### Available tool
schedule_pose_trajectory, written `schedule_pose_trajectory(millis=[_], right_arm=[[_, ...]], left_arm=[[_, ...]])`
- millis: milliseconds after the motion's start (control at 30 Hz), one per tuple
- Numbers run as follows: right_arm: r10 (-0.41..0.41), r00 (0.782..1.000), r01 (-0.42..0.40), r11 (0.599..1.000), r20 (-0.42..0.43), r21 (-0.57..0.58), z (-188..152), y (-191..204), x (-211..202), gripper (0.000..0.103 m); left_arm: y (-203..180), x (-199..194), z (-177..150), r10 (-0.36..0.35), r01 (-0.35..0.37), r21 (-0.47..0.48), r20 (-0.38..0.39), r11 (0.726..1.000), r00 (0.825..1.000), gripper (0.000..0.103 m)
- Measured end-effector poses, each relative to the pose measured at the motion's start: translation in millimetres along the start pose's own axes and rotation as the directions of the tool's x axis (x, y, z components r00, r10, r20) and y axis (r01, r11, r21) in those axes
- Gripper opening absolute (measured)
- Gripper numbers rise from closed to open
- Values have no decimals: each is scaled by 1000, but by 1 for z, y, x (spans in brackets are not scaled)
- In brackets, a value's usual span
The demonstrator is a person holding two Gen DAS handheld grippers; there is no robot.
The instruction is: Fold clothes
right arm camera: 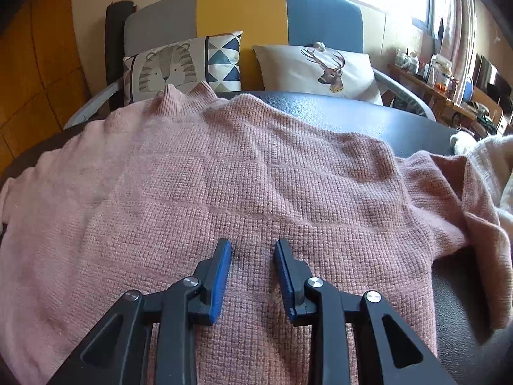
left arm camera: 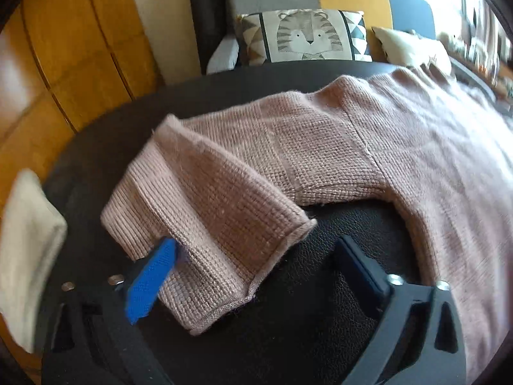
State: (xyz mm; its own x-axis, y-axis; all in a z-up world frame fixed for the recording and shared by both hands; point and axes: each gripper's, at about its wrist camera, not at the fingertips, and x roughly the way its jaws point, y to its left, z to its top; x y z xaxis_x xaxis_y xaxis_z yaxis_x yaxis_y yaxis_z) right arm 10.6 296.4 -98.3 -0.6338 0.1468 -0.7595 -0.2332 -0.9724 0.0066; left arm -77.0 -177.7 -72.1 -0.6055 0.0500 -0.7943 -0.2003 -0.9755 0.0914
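- So, far left: cream knit cloth [left arm camera: 29,243] on the round black leather-look table [left arm camera: 105,147].
- Left gripper [left arm camera: 253,263] spread wide, sleeve cuff of the pink waffle-knit sweater [left arm camera: 400,147] between the fingers.
- Right gripper [right arm camera: 253,256] partly open, hovering over the sweater body, pinching nothing.
- Behind: tiger-print cushion [right arm camera: 173,67], deer-print cushion [right arm camera: 320,70].

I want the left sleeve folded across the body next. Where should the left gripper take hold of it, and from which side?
Grip the sleeve at its cuff end, coming from the open hem side nearest the left gripper. The cuff lies doubled back and slightly raised off the black table, and it already sits between the wide-open jaws, so closing there likely catches both layers.
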Motion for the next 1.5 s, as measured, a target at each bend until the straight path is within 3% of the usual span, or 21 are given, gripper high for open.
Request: schedule_pose_trajectory(millis=[33, 100, 167, 400, 467, 500, 533, 567, 600, 667, 700, 767, 833, 933, 1033, 1167, 1233, 1267, 1300, 1400, 1500], right_arm=[[1, 1000, -1, 1000, 1, 1, 0, 0, 0, 29], [5, 1000, -5, 1000, 1, 5, 0, -2, -1, 29], [9, 1000, -9, 1000, 2, 8, -1, -3, -2, 29], [8, 1000, -8, 1000, 2, 10, -1, -1, -2, 29], [6, 1000, -6, 1000, 3, 8, -1, 0, -1, 29], [4, 1000, -4, 1000, 3, 8, -1, 0, -1, 29], [3, 1000, -3, 1000, 4, 6, -1, 0, -1, 29], [3, 1000, -3, 1000, 4, 5, -1, -1, -1, 29], [3, 1000, -3, 1000, 4, 4, -1, -1, -1, 29], [6, 1000, -6, 1000, 5, 7, -1, -1, -1, 29], [7, 1000, -7, 1000, 5, 8, -1, -1, -1, 29], [7, 1000, -7, 1000, 7, 10, -1, -1, -1, 29], [0, 1000, 0, 1000, 8, 6, -1, 0, -1, 29], [-11, 1000, 11, 1000, 15, 1, -1, 2, -1, 29], [-11, 1000, 11, 1000, 16, 3, -2, 2, -2, 29], [-7, 1000, 7, 1000, 18, 6, -2, 1, -2, 29], [-6, 1000, 6, 1000, 19, 7, -2, 0, -2, 29], [-6, 1000, 6, 1000, 19, 7, -2, 0, -2, 29], [-8, 1000, 8, 1000, 20, 6, -2, 0, -2, 29], [-14, 1000, 14, 1000, 22, 1, -3, 1, -1, 29], [-17, 1000, 17, 1000, 23, 0, -3, 1, -1, 29]], left_arm=[[4, 0, 3, -13, 13, -14, -1, 1000, 1000, 78], [11, -4, 13, -8, 8, -28, 10, 1000, 1000, 41], [18, -8, 23, -4, 4, -42, 21, 999, 1000, 20], [48, -23, 61, 34, -28, -102, 65, 994, 997, 15], [80, -31, 86, 163, -147, -158, 93, 976, 982, 19], [100, -31, 98, 269, -251, -192, 73, 949, 960, 22], [122, -28, 109, 378, -362, -229, 28, 904, 926, 28], [140, -27, 115, 438, -428, -266, -22, 864, 899, 39], [155, -27, 117, 440, -436, -319, -62, 842, 896, 40], [176, -35, 111, 382, -363, -438, -47, 822, 923, 40], [177, -38, 107, 371, -342, -464, -29, 817, 928, 40], [167, -36, 98, 365, -325, -452, 2, 831, 931, 40], [144, -24, 87, 308, -276, -383, 23, 882, 951, 40], [93, 11, 72, 196, -194, -268, -20, 944, 980, 40], [44, 40, 66, 139, -143, -177, -35, 974, 990, 40], [19, 66, 70, 151, -154, -141, -27, 978, 988, 41], [28, 71, 69, 193, -194, -165, -20, 967, 981, 63], [36, 73, 68, 211, -213, -195, -28, 957, 977, 79], [45, 75, 67, 229, -232, -225, -36, 947, 973, 86], [66, 79, 64, 259, -267, -295, -65, 917, 964, 87], [62, 77, 67, 311, -320, -271, -75, 908, 947, 88]])
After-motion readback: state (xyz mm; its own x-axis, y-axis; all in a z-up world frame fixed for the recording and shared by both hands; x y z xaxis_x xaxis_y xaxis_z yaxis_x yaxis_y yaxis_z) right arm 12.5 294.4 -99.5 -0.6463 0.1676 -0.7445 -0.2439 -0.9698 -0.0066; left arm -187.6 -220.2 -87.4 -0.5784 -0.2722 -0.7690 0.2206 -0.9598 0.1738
